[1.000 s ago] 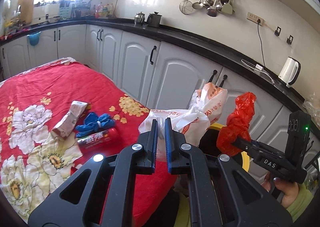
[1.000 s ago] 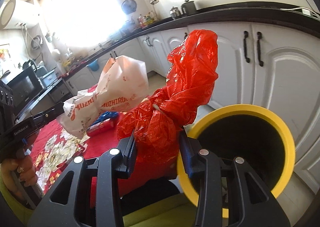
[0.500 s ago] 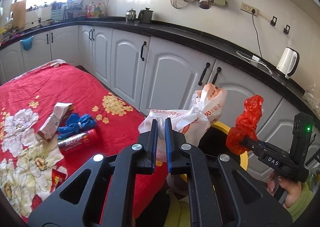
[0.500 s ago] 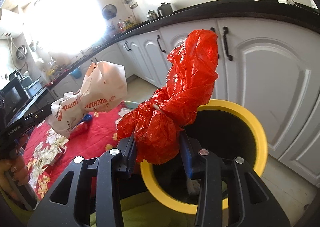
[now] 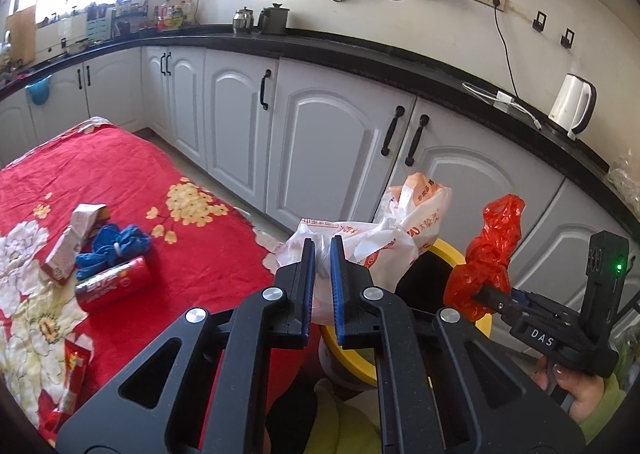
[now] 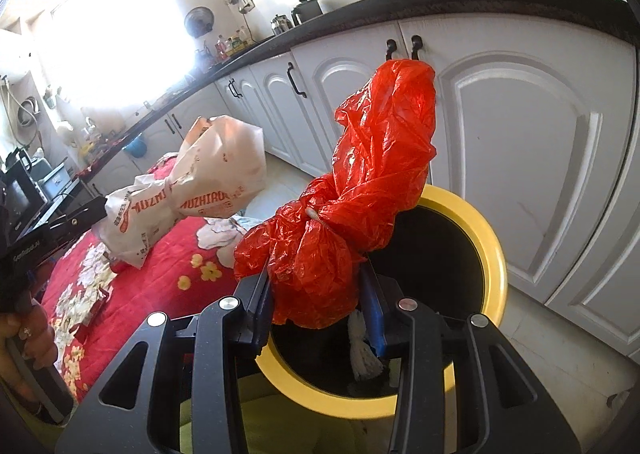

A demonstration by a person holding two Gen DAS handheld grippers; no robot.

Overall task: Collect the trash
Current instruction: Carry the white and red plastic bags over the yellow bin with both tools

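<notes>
My left gripper (image 5: pixel 322 250) is shut on a white plastic bag with orange print (image 5: pixel 384 230), held at the near rim of a yellow-rimmed bin (image 5: pixel 444 250). My right gripper (image 6: pixel 316 286) is shut on a knotted red plastic bag (image 6: pixel 360 194) and holds it over the bin's black opening (image 6: pixel 440 254). The white bag also shows in the right wrist view (image 6: pixel 192 198), left of the red one. The red bag and right gripper show in the left wrist view (image 5: pixel 488 254). White crumpled trash (image 6: pixel 362 350) lies inside the bin.
A table with a red flowered cloth (image 5: pixel 132 174) lies left of the bin. On it are a red can (image 5: pixel 114 284), a blue bundle (image 5: pixel 112 248), a small carton (image 5: pixel 72 242) and a red wrapper (image 5: pixel 74 370). White cabinets (image 5: pixel 332 134) stand behind.
Both grippers have moved right, away from the table, with their bags. The red bag now hangs over the bin's opening and the white bag has come to its rim.
</notes>
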